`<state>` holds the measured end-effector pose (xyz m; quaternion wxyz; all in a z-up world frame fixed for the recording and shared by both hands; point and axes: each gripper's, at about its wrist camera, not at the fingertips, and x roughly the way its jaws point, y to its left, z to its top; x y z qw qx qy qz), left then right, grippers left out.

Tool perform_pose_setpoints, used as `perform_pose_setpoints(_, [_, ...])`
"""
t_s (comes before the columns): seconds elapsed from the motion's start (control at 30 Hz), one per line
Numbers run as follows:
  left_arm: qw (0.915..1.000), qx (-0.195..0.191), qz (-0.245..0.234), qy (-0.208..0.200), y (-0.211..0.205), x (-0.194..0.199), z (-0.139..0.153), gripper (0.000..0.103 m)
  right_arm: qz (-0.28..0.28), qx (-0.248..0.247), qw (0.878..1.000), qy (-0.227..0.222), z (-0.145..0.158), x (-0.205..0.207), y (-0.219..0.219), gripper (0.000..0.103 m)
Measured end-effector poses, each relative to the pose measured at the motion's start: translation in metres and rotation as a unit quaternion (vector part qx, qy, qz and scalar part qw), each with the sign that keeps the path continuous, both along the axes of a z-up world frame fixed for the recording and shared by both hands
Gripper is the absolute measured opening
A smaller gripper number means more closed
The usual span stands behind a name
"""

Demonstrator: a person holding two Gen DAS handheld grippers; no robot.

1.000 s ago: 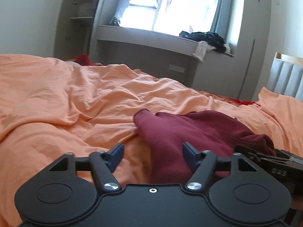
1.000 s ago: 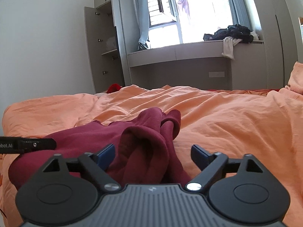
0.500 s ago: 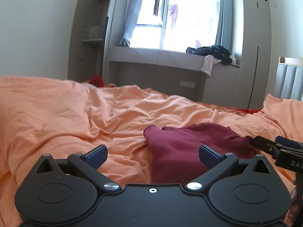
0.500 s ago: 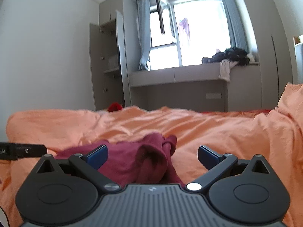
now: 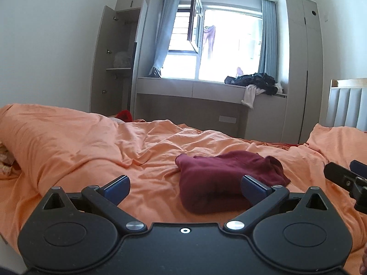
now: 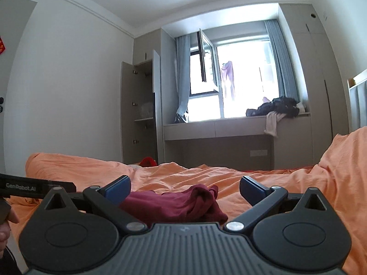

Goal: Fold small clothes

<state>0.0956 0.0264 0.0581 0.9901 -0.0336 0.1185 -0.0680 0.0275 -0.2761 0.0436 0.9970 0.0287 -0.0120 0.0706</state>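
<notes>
A dark red garment (image 5: pixel 227 178) lies folded in a small bundle on the orange bedding (image 5: pixel 91 151). In the right wrist view the same garment (image 6: pixel 174 204) sits low ahead, partly hidden by the gripper body. My left gripper (image 5: pixel 184 186) stands wide open, pulled back from the bundle, nothing between its blue fingers (image 5: pixel 115 186). My right gripper (image 6: pixel 184 186) is wide open too and holds nothing. The right gripper's tip (image 5: pixel 344 178) shows at the right edge of the left wrist view, and the left gripper's side (image 6: pixel 34 186) at the left edge of the right one.
The orange duvet rises in a ridge at the left (image 5: pixel 34 123) and bunches up at the right (image 6: pixel 344 160). Beyond the bed stand a window bench (image 5: pixel 206 89) with a heap of dark clothes (image 5: pixel 254 82), an open wardrobe (image 5: pixel 119 61) and a padded headboard (image 5: pixel 346 105). A red item (image 5: pixel 123 115) lies past the bed.
Both grippers have drawn back and up from the red garment, which now lies farther off on the bed. The left jaws have spread wider; the right jaws stayed wide.
</notes>
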Motion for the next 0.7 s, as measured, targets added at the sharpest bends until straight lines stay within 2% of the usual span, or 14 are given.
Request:
perform_pose_setpoints(0.17, [0.9997,0.022,0.004,-0.008,0.001,-0.031,-0.017,0.103,-0.006,-0.008,1.000,0.002,-0.012,-0.032,0.006,0.103])
perform_pose_setpoints(0.3, [0.9996,0.028,0.003,0.000,0.004,-0.045,-0.029,0.102,-0.014,-0.003,1.000,0.014,-0.023,-0.050,0.006,0.103])
perform_pose_setpoints(0.7, [0.9992,0.026,0.000,0.030,0.009,-0.049,-0.058,0.103,-0.034,0.006,0.998,0.057,-0.045,-0.068,0.000,0.103])
